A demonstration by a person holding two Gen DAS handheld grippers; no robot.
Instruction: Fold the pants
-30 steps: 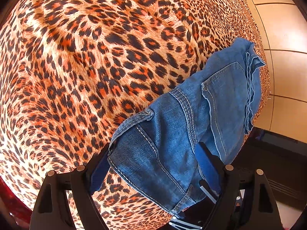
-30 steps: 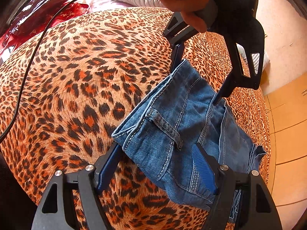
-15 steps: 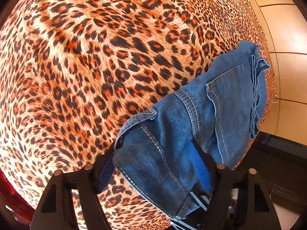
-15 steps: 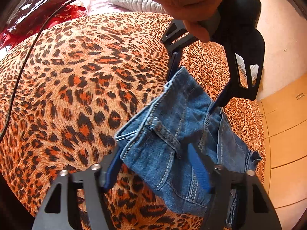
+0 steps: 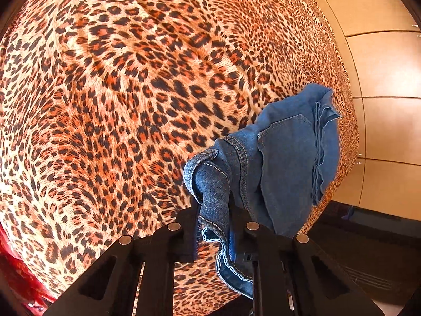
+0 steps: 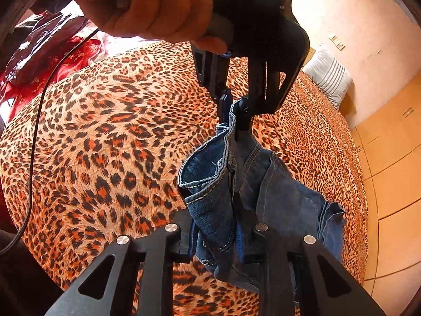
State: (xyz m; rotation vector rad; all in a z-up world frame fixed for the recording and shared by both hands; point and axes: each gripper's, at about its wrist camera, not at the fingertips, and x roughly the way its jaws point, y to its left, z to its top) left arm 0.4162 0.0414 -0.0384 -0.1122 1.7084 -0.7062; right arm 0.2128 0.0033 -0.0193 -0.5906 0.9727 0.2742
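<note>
Denim is pinched in both of my grippers: the left gripper point(image 5: 214, 210) has its jaws closed tight on a bunched piece of waistband, and the right gripper point(image 6: 219, 226) is clamped the same way on another piece of that waistband. The pants point(image 5: 284, 158) hang between and below them, lifted at the top, their lower part trailing down toward the leopard-print bedspread point(image 5: 105, 92); whether the frayed hem touches the cover I cannot tell.

From the right wrist view, the left gripper point(image 6: 234, 121) sits just ahead, holding the same edge, so the 2 grips are near each other and the waistband sags slack between them. The long axis of the pants runs away from my jaws, down and off to the right, toward the bed's edge by the wooden cabinets point(image 5: 389, 131).

My judgement: the next move turns on drawing my 2 hands apart to tension that waistband before laying the pants flat.
</note>
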